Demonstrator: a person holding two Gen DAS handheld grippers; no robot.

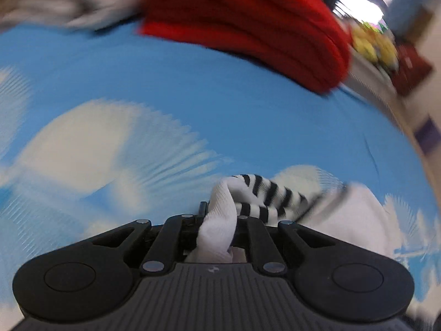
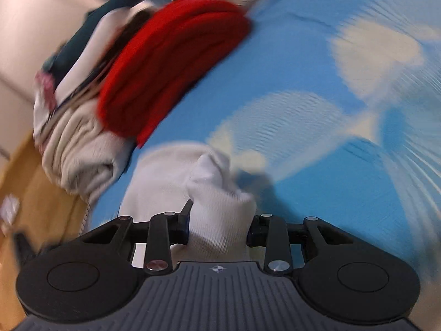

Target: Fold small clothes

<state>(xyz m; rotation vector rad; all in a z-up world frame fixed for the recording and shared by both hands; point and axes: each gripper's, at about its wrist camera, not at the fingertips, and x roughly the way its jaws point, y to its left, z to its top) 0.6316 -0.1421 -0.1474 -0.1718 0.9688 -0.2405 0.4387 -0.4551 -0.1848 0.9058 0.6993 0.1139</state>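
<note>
Both grippers clench one white sock (image 2: 220, 209): left gripper (image 1: 219, 220) at its striped cuff, right gripper (image 2: 220, 220) at the plain end. Red folded garment (image 1: 248, 27) lies beyond on the blue cloud-print sheet (image 1: 165, 88).

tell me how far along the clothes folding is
Done, it seems: a folded red knit garment and a folded cream ribbed garment sit stacked at the edge of the blue cloud-print sheet. In hand: the left gripper is shut on a white sock with black stripes, and the right gripper on white sock fabric. Left: folding that and setting it with the stack. Blur hides any further items.
</note>
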